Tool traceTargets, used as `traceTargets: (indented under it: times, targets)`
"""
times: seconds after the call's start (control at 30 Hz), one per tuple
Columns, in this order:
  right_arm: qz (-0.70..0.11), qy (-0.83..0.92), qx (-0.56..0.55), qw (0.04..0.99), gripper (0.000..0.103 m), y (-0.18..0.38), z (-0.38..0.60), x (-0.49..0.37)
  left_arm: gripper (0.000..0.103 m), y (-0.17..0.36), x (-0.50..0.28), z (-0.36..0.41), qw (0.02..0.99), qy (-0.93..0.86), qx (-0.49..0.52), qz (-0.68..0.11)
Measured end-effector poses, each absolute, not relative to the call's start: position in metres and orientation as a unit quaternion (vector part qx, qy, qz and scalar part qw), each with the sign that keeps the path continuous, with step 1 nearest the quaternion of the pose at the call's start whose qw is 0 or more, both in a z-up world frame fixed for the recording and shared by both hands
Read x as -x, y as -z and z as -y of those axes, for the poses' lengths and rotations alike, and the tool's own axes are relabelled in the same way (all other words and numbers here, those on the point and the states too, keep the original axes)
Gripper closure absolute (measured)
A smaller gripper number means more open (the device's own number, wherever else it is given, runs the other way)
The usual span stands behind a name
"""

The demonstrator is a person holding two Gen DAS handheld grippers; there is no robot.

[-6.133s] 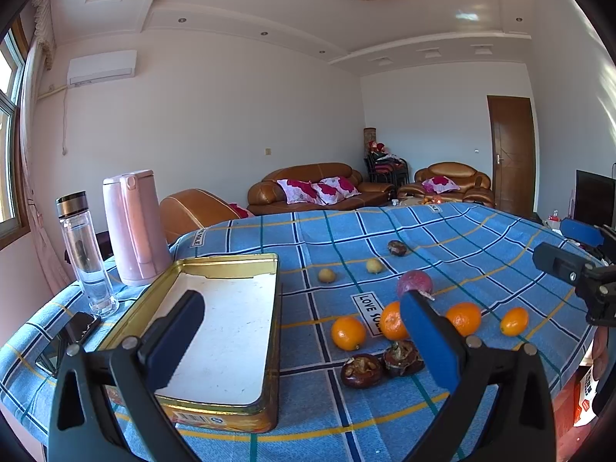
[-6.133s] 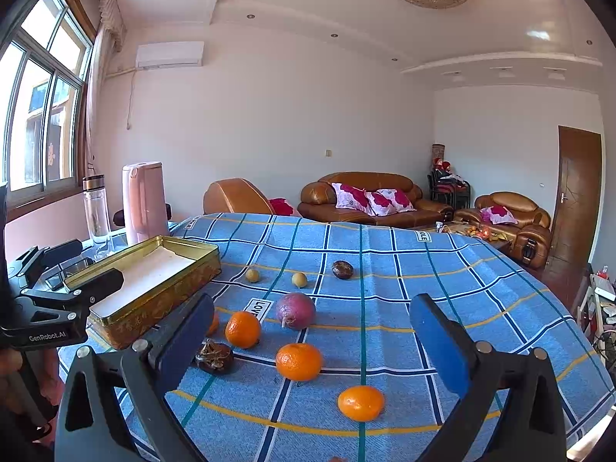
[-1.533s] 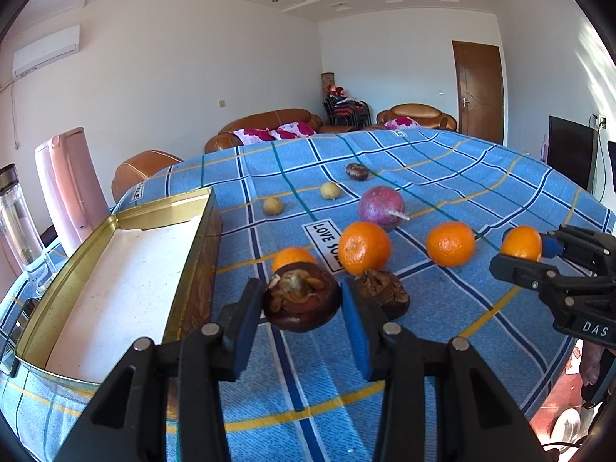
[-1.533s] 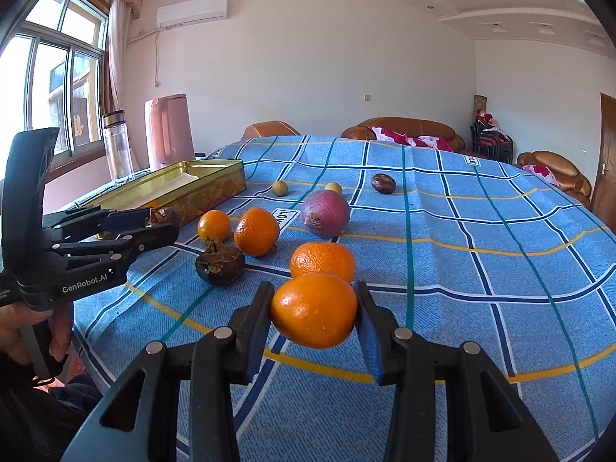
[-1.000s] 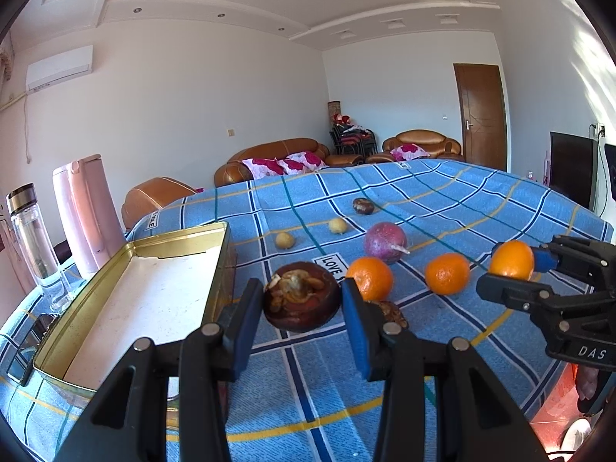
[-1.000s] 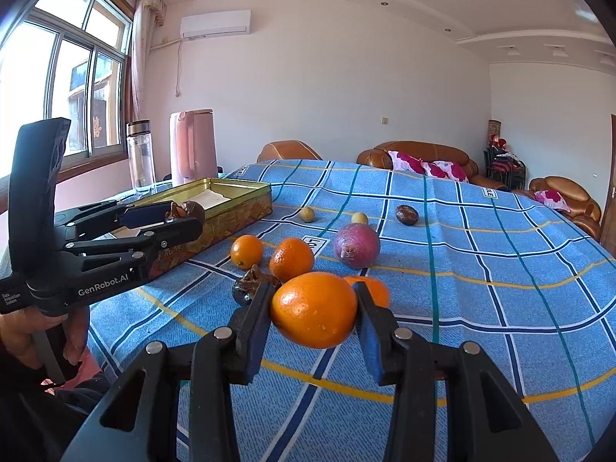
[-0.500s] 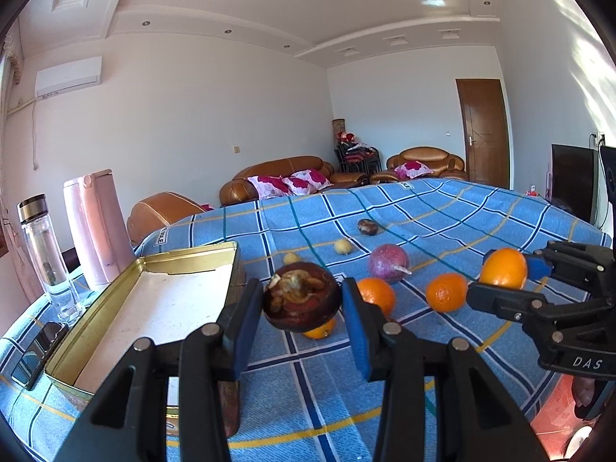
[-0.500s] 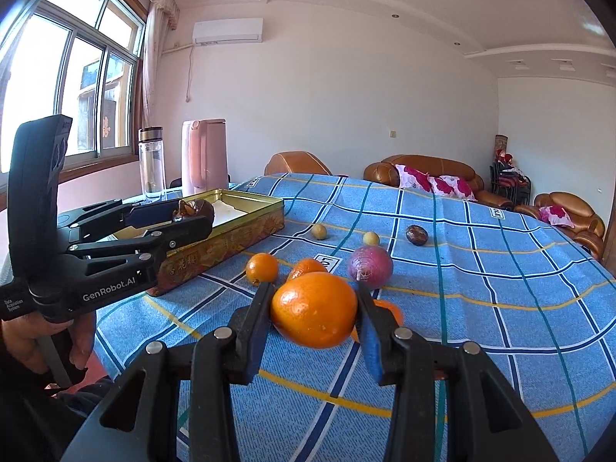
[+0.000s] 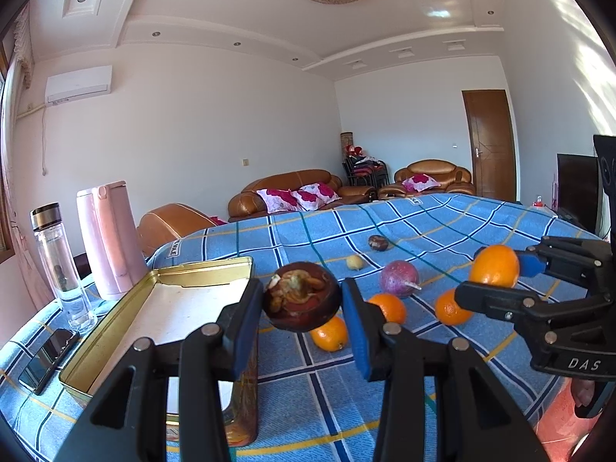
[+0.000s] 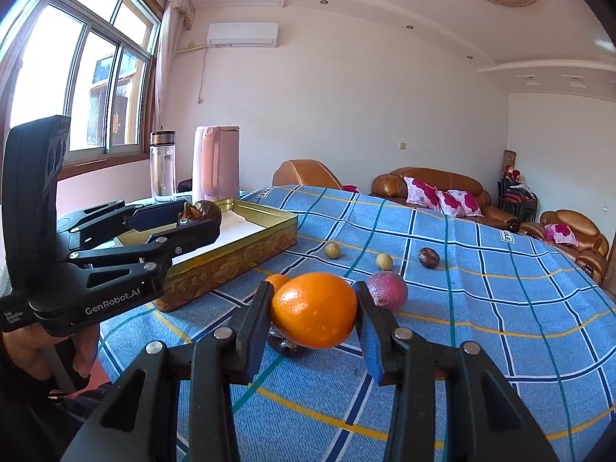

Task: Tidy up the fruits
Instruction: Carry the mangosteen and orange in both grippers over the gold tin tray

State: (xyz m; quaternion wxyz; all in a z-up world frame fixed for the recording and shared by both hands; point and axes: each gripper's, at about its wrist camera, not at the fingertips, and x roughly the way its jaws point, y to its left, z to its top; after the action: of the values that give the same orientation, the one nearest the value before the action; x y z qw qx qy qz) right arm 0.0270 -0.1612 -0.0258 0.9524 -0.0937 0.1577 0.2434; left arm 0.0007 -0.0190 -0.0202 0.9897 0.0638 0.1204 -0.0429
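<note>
My left gripper (image 9: pixel 303 300) is shut on a dark brown mangosteen (image 9: pixel 304 292), held above the cloth beside the right wall of the gold tin (image 9: pixel 161 281). In the right wrist view that mangosteen (image 10: pixel 200 210) hangs over the tin (image 10: pixel 246 258). My right gripper (image 10: pixel 313 313) is shut on an orange (image 10: pixel 313 304), lifted off the table. Below lie three oranges (image 9: pixel 387 308), a purple fruit (image 10: pixel 389 288), two small yellow fruits (image 10: pixel 332 250), a dark fruit (image 10: pixel 428 257) and another mangosteen (image 10: pixel 287 342), mostly hidden by the held orange.
A pink kettle (image 9: pixel 109 238), a glass bottle (image 9: pixel 61 265) and a phone (image 9: pixel 48 354) stand left of the tin on the blue checked tablecloth (image 10: pixel 500 327). A hand (image 10: pixel 82 350) grips the left tool. Brown sofas sit beyond the table.
Six seconds ago both grippers were open and empty; now each holds a fruit. Over the last second both have risen a little, the table sinking lower in both views.
</note>
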Motion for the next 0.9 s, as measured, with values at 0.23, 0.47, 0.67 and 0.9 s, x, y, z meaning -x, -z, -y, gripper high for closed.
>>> traceTargets:
  times: [0.23,0.47,0.67,0.9]
  targets:
    - [-0.144,-0.253,0.105,0.951,0.06,0.014,0.149,-0.028,0.06,0.017,-0.001,0.01,0.991,0.032,-0.06,-0.112]
    - [-0.137,-0.263,0.116,0.948,0.06,0.008,0.136,-0.03,0.06,0.012,-0.001,-0.002,0.993,0.018,-0.053,-0.107]
    - [-0.135,-0.271,0.124,0.945,0.06,0.005,0.125,-0.036,0.06,0.01,-0.003,-0.012,0.993,0.008,-0.049,-0.107]
    - [-0.131,-0.281,0.133,0.941,0.06,0.002,0.113,-0.041,0.06,0.011,-0.006,-0.022,0.993,-0.006,-0.045,-0.113]
